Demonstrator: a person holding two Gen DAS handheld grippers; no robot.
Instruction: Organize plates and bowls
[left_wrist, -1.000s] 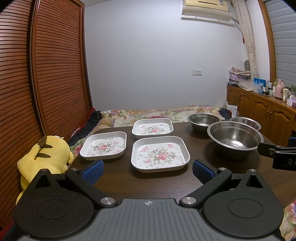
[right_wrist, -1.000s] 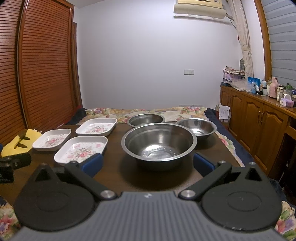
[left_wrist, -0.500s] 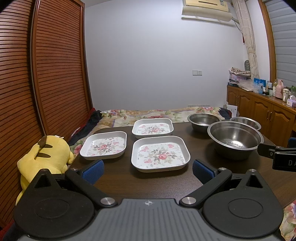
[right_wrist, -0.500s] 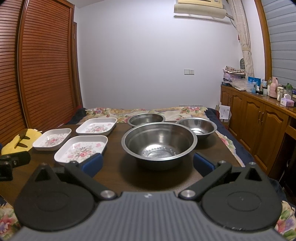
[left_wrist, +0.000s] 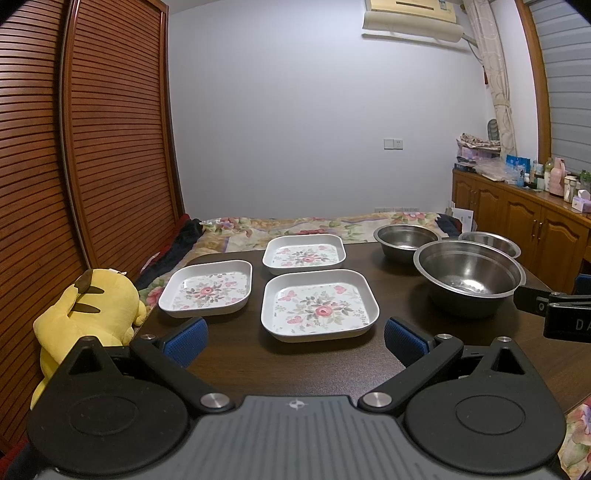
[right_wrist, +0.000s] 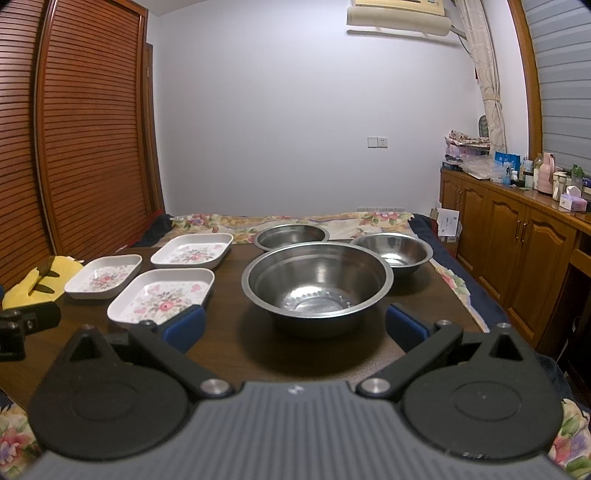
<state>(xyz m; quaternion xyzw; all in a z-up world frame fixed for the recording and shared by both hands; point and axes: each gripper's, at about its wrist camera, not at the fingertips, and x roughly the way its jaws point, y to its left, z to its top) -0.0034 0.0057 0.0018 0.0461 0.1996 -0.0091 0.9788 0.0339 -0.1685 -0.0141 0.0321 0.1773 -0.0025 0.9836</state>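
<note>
Three white square floral plates lie on the dark wooden table (left_wrist: 236, 350): a near one (left_wrist: 319, 304), one to its left (left_wrist: 208, 288) and a far one (left_wrist: 304, 254). Three steel bowls stand to the right: a large one (right_wrist: 316, 284), with two smaller ones behind it (right_wrist: 291, 236) (right_wrist: 393, 253). My left gripper (left_wrist: 293, 338) hangs open just short of the near plate. In front of the large bowl my right gripper (right_wrist: 295, 326) is open too. Neither holds anything.
A yellow plush toy (left_wrist: 86, 314) sits at the table's left edge. A bed with a floral cover (left_wrist: 295, 225) lies beyond the table. Slatted wooden doors (left_wrist: 85, 147) line the left side and a wooden cabinet (right_wrist: 517, 254) with bottles the right.
</note>
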